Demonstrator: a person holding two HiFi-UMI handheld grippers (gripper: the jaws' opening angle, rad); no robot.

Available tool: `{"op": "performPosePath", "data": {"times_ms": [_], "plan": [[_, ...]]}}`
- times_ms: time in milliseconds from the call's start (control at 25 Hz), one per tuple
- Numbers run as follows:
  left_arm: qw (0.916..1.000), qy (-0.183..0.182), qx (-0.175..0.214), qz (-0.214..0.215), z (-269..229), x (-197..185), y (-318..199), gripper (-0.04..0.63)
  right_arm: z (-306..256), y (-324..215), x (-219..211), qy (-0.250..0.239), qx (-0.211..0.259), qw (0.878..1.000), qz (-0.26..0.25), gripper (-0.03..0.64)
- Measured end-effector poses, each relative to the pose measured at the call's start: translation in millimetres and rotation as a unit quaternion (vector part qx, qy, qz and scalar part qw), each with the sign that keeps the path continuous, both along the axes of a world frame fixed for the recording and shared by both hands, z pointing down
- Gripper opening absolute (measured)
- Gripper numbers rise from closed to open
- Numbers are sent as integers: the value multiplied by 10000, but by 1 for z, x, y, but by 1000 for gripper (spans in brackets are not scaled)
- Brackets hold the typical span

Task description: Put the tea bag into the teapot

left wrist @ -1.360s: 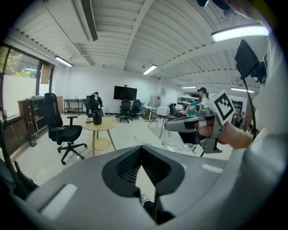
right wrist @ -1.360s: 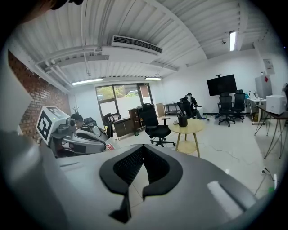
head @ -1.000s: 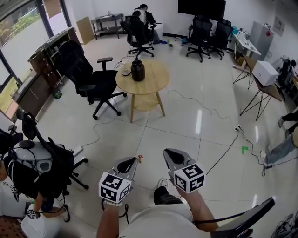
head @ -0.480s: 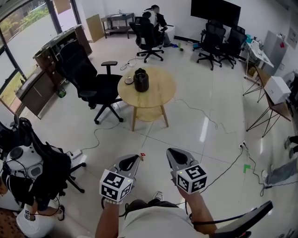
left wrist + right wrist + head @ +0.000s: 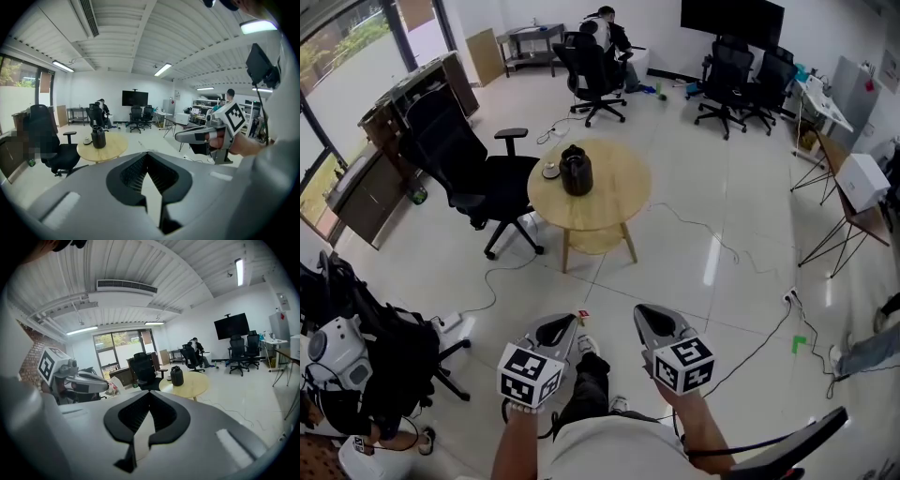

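Teapot (image 5: 577,172) upright, dark, on round wooden table (image 5: 614,202), well ahead of both grippers. Right gripper (image 5: 640,310) closed tight, holding nothing. Left gripper (image 5: 574,322) pinched together on small red-and-white tea bag (image 5: 582,314) at its tip.

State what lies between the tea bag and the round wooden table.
Only bare glossy white floor tiles, in head view, beyond the left tool's red-tagged tea bag.
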State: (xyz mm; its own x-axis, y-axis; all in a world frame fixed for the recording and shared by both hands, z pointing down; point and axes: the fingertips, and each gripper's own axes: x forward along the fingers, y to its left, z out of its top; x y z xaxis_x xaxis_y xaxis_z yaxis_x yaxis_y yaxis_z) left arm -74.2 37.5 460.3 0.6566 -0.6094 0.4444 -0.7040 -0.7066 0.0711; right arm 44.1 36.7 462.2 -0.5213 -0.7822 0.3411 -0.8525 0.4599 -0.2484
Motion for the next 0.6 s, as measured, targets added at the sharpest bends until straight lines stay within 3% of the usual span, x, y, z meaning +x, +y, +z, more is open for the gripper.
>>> {"op": "performPosePath", "data": {"times_ms": [600], "plan": [[9997,90,43,216,-3,10,-152,14,1,-144,11,134,41,9996,233,-11]]}}
